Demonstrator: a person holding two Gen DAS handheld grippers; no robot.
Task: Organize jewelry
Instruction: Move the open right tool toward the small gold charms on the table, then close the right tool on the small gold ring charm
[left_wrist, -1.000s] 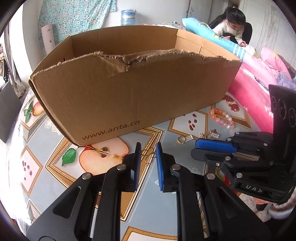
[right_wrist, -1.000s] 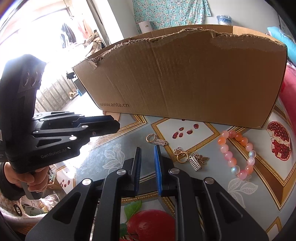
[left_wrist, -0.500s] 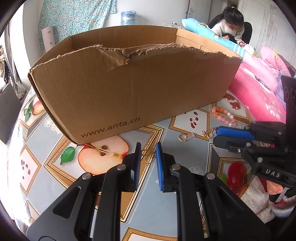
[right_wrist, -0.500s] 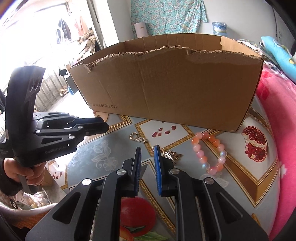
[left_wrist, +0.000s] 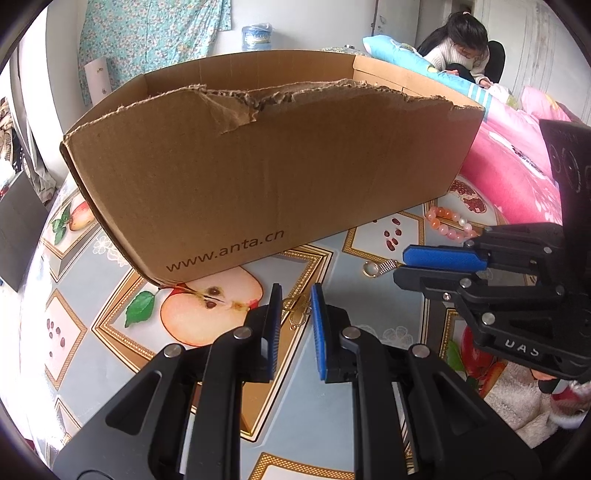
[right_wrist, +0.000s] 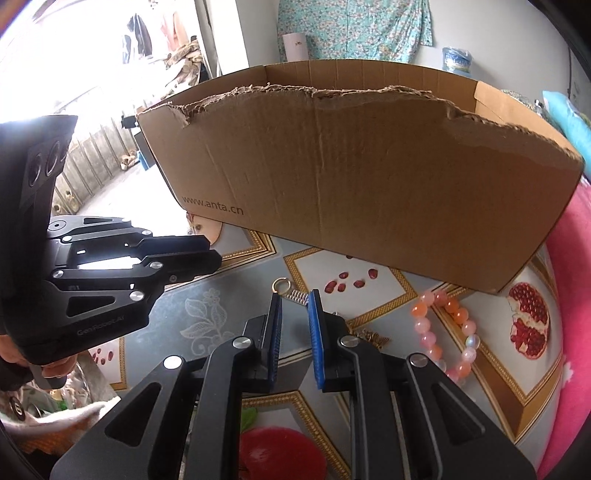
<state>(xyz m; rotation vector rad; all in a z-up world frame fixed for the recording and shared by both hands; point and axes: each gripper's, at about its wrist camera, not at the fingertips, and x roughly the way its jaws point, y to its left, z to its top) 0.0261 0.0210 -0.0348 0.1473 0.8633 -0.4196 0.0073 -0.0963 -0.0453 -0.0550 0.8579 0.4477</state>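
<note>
Left gripper (left_wrist: 295, 306) stands slightly open, empty, over a gold charm (left_wrist: 297, 312): light, thin, slippery; pinch its loop

The right tongs (right_wrist: 294, 301) have drawn back from the charm cluster (right_wrist: 373, 336), which now lies half hidden beside their right finger, and point instead at the ring with the spring (right_wrist: 290, 290). From the left camera, the right tongs (left_wrist: 421, 264) reach in closer to that ring (left_wrist: 378, 267).
</note>
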